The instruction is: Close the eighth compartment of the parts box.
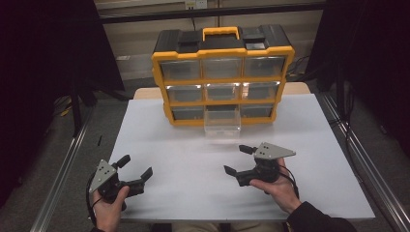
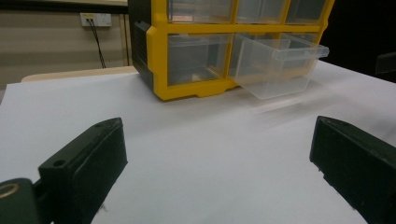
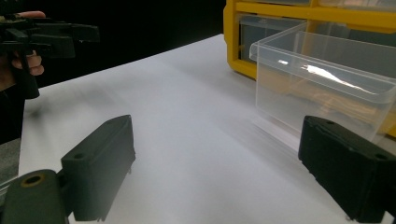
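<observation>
A yellow and black drawer cabinet (image 1: 222, 52) stands at the far middle of the white table (image 1: 183, 159). Its bottom middle clear drawer (image 1: 222, 122) is pulled out and looks empty. My left gripper (image 1: 137, 166) rests low at the near left, open, with nothing between its fingers. My right gripper (image 1: 234, 159) is held at the near right, open and empty, pointing left towards the middle. In the left gripper view my gripper (image 2: 217, 133) faces the cabinet (image 2: 159, 56) and the drawer (image 2: 280, 65). In the right gripper view my gripper (image 3: 215, 133) is close to the drawer (image 3: 322, 88).
Aluminium rails (image 1: 63, 174) run along both sides of the table. Dark curtains (image 1: 43, 58) hang at left and right. The left gripper (image 3: 51, 35) and its hand appear far off in the right gripper view. A wall socket (image 2: 95, 19) sits behind the table.
</observation>
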Motion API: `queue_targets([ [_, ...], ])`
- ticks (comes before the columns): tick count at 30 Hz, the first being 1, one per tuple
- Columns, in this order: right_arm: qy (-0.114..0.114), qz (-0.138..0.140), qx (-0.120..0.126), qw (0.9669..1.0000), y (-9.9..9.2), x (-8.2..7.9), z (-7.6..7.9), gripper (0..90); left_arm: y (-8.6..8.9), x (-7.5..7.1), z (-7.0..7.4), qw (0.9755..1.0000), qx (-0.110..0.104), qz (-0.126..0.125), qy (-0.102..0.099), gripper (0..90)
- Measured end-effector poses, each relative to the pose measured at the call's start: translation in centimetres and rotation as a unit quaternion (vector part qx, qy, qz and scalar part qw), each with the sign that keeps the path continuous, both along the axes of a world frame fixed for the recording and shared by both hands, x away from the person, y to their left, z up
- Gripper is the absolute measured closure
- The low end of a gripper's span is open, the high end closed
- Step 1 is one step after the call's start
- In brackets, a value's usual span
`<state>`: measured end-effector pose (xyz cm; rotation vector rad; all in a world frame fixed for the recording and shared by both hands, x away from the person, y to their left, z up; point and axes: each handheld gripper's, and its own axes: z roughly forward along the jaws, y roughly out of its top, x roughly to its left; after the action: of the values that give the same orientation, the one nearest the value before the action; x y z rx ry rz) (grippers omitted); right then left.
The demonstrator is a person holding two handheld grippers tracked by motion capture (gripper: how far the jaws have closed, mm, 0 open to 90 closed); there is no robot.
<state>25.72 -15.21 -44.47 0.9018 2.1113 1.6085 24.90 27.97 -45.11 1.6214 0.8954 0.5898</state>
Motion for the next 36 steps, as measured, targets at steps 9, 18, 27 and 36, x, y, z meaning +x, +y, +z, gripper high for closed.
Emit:
queue_targets([
  [9, 0.001, 0.003, 0.007, 1.0000, 0.5, 0.7, 0.0, 19.7, 0.0, 0.0, 0.0, 1.0000, -0.001, 0.000, 0.001, 3.6],
  [18, -0.003, 0.007, 0.007, 0.9999, 1.4, 1.4, -0.2, 32.1, 0.0, 0.0, 0.0, 1.0000, 0.000, 0.000, 0.001, 3.6],
  [27, 0.001, 0.019, 0.008, 0.9998, 1.8, 2.0, -0.2, 47.3, 0.0, 0.0, 0.0, 1.0000, -0.003, 0.001, 0.001, 3.6],
  [36, 0.000, 0.027, 0.013, 0.9995, 2.3, 2.8, -0.4, 62.5, 0.0, 0.0, 0.0, 0.9999, -0.010, 0.002, 0.000, 3.6],
])
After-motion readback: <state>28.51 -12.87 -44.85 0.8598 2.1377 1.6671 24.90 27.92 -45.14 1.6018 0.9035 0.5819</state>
